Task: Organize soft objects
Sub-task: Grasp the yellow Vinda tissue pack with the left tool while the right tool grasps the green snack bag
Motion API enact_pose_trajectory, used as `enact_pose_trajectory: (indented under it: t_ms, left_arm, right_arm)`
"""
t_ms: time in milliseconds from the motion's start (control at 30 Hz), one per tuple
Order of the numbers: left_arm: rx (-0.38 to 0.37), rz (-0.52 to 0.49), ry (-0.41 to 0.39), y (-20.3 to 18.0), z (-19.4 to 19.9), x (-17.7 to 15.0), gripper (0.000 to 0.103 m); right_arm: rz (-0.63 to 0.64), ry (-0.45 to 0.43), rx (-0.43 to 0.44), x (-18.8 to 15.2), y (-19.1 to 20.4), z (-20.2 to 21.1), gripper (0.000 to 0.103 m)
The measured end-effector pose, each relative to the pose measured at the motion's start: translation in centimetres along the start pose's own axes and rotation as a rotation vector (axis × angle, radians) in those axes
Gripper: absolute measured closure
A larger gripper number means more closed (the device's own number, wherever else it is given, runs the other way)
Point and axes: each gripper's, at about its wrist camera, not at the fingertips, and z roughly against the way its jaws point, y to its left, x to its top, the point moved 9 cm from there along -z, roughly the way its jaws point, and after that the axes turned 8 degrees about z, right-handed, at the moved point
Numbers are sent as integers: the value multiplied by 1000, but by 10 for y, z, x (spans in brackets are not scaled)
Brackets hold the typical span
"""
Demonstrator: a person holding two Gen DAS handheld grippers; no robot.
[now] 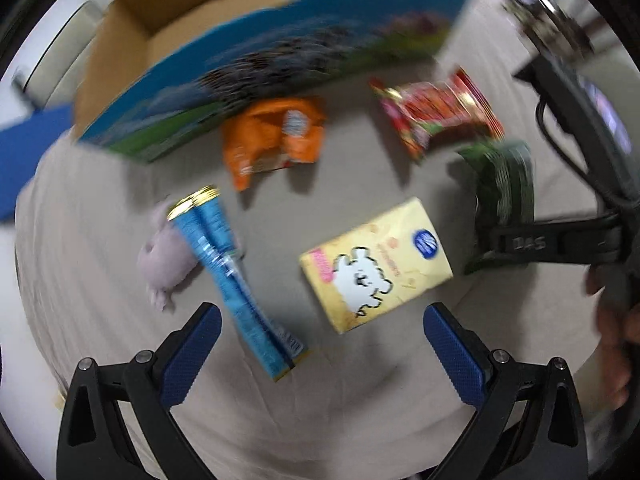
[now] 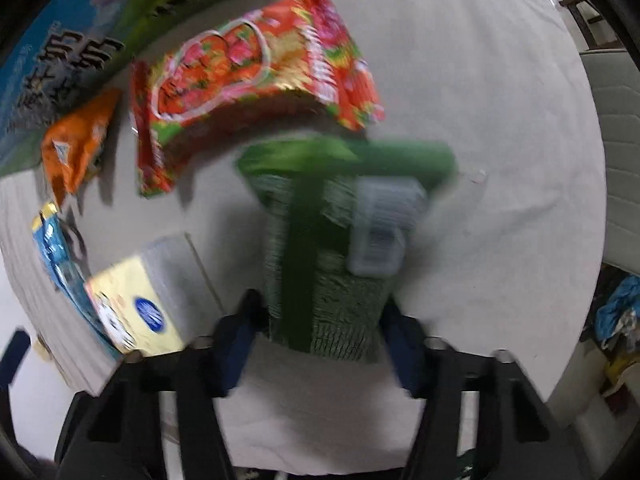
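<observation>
Scene on a cloth-covered table [image 1: 360,408], places given relative to the yellow pack [image 1: 376,266], which lies flat near the middle with a cartoon animal printed on it.

Far left of the pack: a pale plush toy [image 1: 162,256], partly under the upper end of a long blue pouch [image 1: 236,284] that runs diagonally between the toy and the pack. Behind these stands an open cardboard box [image 1: 116,60] with a blue-and-green printed side [image 1: 280,64] facing the pack.

Just behind the pack, against the box: a crumpled orange bag [image 1: 272,140]. Behind and to the right: a red snack bag [image 1: 436,112], lying apart from the orange one.

Right of the pack: a green packet [image 2: 324,248], standing on end. The right gripper [image 2: 320,332] comes down over it, one blue pad at each lower edge; motion blur leaves it unclear whether the pads press. A person's hand [image 1: 616,320] holds this gripper's handle.

In front of the pack: the left gripper [image 1: 322,356], fingers [image 1: 192,356] spread wide above bare cloth, with only the blue pouch's lower end reaching between them.
</observation>
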Motion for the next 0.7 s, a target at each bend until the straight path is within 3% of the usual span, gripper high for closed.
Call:
enact_pose_trajectory:
  t_ms: [133,267,333,367,433,533,700]
  left_arm:
    - [59,-217,16,-28,-17,1,0]
    - [136,-327,53,-39,-41,11,0]
    - [132,-391,76,-48,-51,12,0]
    - [129,-405,87,-50,-54,12,3]
    - [80,-379,115,-53,-57,11,20]
    - [5,-180,163,-44,-61,18,24]
    - [-218,450,282,8,-64,13,26]
  right_arm:
    - [38,33,-24,-16,-22,-8,51]
    - [43,39,-35,-26,-39,-18,50]
    - [36,33,-20,-28,-40,-24,50]
    - [36,28,-18,-29,-41,-27,49]
    - [35,32,-11,-32,-41,-25,49]
    - [32,40,9,-26,-41,-27,49]
    - [36,31,57,-30,-39,-26,55]
